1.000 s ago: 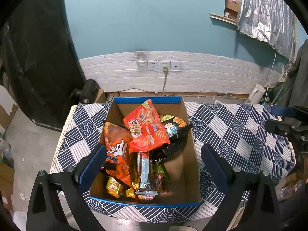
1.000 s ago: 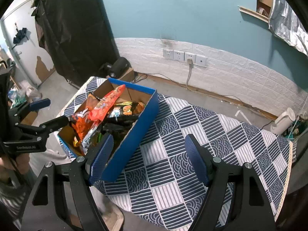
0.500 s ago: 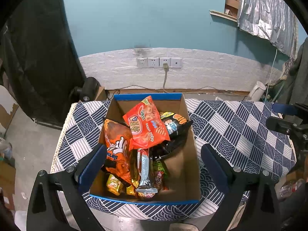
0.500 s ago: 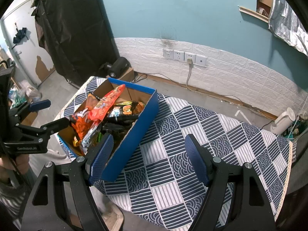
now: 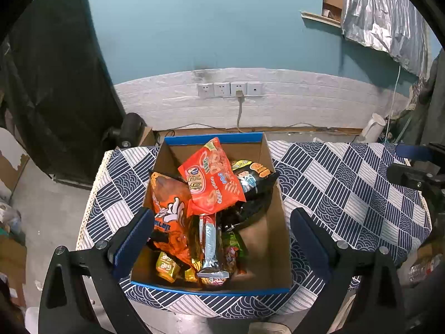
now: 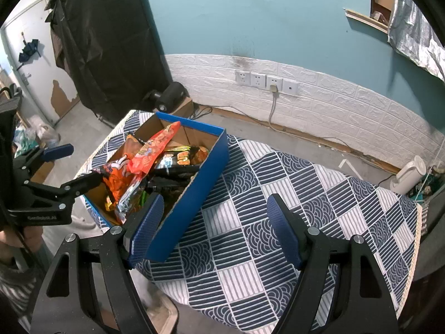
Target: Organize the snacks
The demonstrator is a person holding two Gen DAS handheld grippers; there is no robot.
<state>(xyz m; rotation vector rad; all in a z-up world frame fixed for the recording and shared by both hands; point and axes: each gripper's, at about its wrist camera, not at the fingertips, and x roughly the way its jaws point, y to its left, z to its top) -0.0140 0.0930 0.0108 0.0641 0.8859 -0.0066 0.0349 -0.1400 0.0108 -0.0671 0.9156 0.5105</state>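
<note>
Snack bags [image 5: 211, 178] fill the blue cardboard box [image 5: 212, 138] on the patterned table [image 6: 278, 194]. Left gripper [image 5: 219, 236] and right gripper [image 6: 214, 222] both have jaws spread wide, holding nothing.

Left gripper [image 5: 221, 229] spread wide above blue-rimmed box [image 5: 212, 138] heaped with snack bags; red-orange bag [image 5: 211, 178] uppermost; patterned tabletop [image 5: 347, 178].

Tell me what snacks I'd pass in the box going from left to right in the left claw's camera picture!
Orange bag with the white cartoon glove → red-orange chip bag on top → black snack bag, all inside the blue box.
</note>
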